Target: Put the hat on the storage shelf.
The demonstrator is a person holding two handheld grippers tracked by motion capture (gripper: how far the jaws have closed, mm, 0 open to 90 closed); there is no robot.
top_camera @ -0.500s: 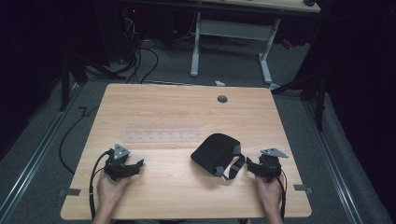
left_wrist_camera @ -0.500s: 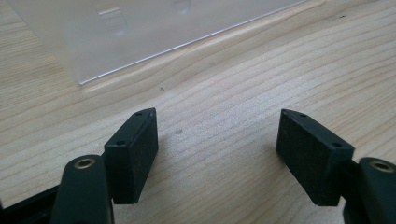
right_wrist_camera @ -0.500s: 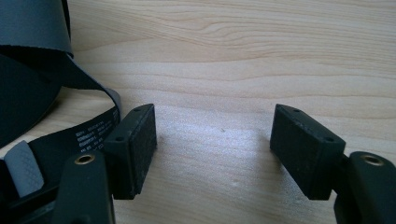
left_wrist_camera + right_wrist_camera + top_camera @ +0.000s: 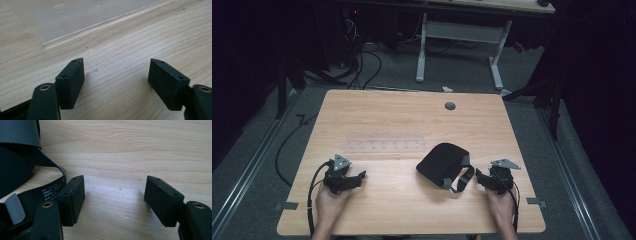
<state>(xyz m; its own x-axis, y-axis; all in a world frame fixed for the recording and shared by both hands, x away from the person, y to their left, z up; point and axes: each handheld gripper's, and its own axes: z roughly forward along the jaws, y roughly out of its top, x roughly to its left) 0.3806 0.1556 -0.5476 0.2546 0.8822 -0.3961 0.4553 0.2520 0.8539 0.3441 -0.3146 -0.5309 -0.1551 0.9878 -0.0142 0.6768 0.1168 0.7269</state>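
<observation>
While two tongs gape (image 4: 362, 176) (image 4: 478, 175), one black strap (image 4: 443, 161)

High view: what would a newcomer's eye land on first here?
Probably the black eye mask, lying right of centre on the wooden table with its strap looped toward the right gripper. Next, the clear plastic sheet flat at mid-table, beyond the left gripper. Both grippers rest open and empty.

Strap (image 4: 37, 191) print too small to read — pouch (image 4: 15, 157) cut off at frame edge.
</observation>
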